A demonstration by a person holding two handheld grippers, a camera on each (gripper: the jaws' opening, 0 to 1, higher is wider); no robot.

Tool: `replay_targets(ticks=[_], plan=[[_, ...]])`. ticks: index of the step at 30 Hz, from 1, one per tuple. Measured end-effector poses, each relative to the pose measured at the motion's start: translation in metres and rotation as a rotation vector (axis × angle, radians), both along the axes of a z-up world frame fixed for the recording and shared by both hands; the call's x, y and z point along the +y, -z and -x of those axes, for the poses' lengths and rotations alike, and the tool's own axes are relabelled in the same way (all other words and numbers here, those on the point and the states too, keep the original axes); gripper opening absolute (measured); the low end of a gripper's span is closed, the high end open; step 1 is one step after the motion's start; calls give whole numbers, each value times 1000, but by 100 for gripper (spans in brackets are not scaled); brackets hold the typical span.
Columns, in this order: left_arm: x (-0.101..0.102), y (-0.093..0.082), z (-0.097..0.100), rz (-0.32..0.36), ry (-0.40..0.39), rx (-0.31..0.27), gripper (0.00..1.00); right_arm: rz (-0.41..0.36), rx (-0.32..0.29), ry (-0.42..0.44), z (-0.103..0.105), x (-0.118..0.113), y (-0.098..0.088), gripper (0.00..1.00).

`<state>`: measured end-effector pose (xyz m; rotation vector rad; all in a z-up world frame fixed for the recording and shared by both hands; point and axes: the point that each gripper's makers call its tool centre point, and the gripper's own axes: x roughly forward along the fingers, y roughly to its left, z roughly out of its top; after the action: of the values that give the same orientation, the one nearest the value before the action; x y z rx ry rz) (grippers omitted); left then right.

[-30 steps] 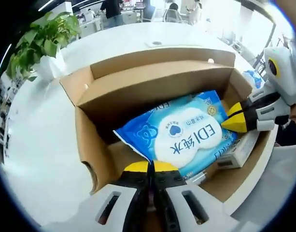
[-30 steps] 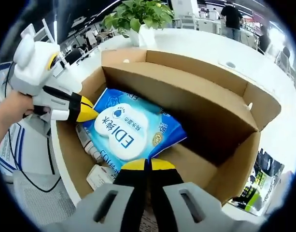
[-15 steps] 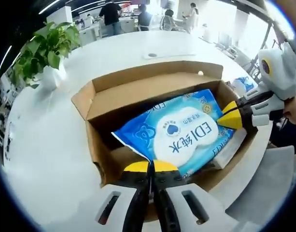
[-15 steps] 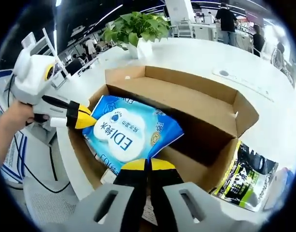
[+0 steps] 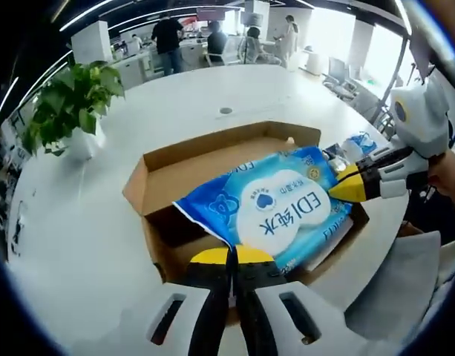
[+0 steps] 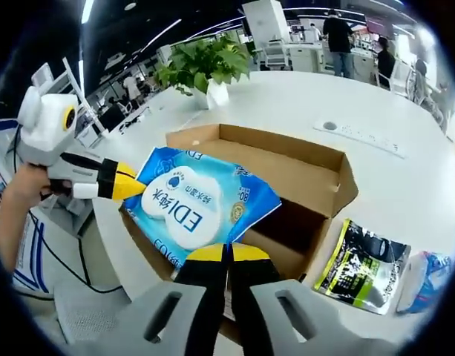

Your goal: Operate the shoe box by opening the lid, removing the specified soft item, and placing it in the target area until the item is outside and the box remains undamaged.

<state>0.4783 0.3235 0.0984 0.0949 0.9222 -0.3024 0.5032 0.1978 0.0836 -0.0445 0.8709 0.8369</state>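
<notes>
The blue wipes pack (image 5: 275, 215) is held above the open shoe box (image 5: 168, 167), pinched at one corner by the left tongs (image 5: 231, 256) and at the opposite corner by the right tongs (image 6: 227, 254). The box is seen on the white worktop (image 5: 79, 245). If either thin corner slips free, the soft pack could swing, drop, and knock the cardboard wall. A black packet (image 6: 363, 265) lies beside the box.

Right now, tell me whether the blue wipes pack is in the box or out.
Out: the blue wipes pack hangs above the open shoe box, pinched by the left gripper and right gripper.
</notes>
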Motion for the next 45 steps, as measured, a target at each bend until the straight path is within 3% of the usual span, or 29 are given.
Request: replay_targets(ticks=[10, 19, 45], plan=[[-21, -21, -3, 26, 17, -33, 0, -11, -7, 28, -2, -22, -18, 0], [-46, -29, -9, 41, 38, -46, 0, 8, -14, 49, -5, -47, -25, 0], [-112, -25, -26, 113, 87, -81, 0, 48, -7, 150, -17, -118, -23, 0]])
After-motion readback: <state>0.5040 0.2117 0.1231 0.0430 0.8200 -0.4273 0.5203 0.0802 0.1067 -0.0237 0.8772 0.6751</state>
